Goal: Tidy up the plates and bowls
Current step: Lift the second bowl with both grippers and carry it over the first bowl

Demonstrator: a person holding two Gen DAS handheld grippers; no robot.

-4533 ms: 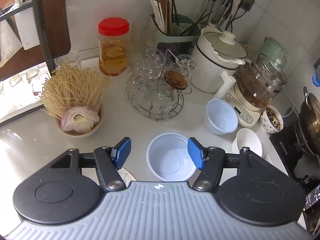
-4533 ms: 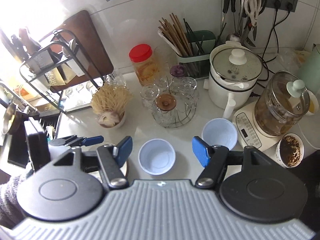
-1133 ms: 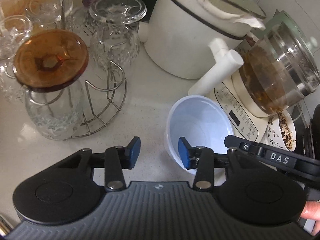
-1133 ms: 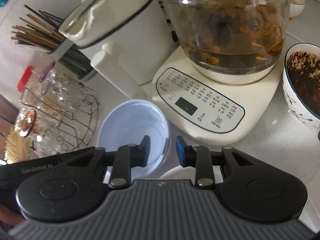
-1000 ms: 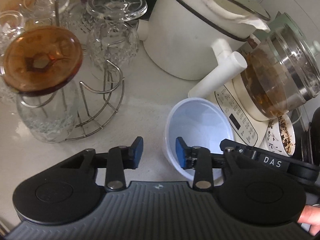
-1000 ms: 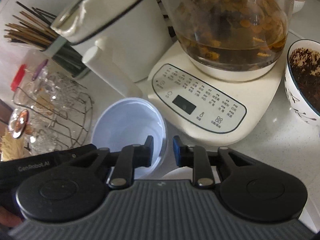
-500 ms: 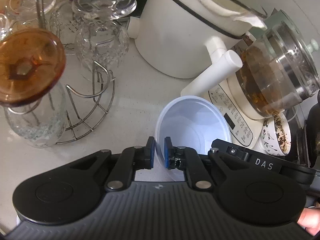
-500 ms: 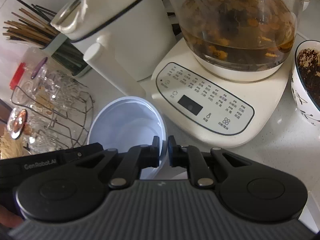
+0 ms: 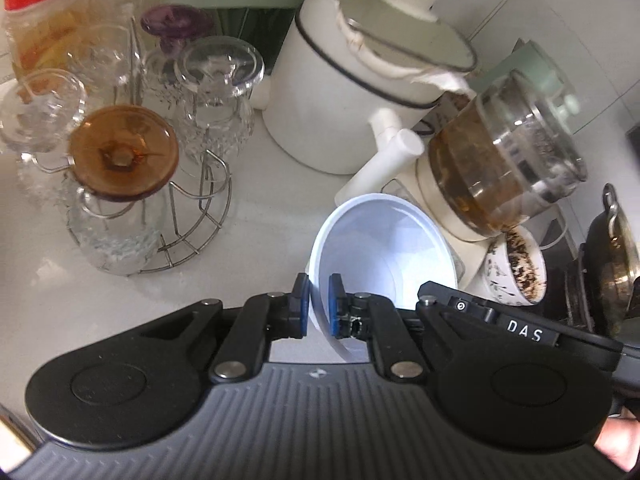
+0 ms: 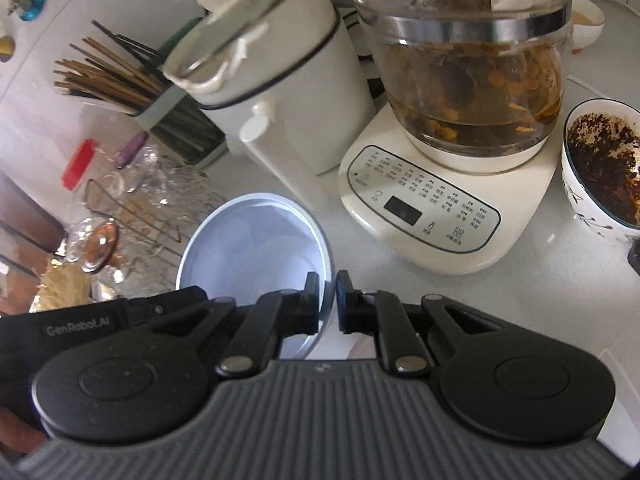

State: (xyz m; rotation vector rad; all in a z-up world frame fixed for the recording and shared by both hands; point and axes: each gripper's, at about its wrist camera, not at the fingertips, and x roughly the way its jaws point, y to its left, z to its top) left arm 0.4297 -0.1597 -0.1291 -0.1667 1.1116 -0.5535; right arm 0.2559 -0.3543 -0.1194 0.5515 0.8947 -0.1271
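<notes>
You're clamping the white plastic bowl (image 9: 384,256) with both tools: your left gripper (image 9: 319,304) is pinching its rim at 9 o'clock, your right gripper (image 10: 328,300) is gripping the 3 o'clock edge. The bowl is tilting beside the glass kettle's base (image 10: 424,208), white pot (image 9: 360,92) at 12 o'clock.

Open countertop (image 9: 256,216) at 11 o'clock, between glass rack (image 9: 132,184) at 10 and white pot (image 9: 360,92) at 12. Blocked at 1 o'clock by pot handle (image 9: 380,168) and kettle base (image 10: 432,208). Hemmed at 3 by patterned bowl (image 10: 604,168).
</notes>
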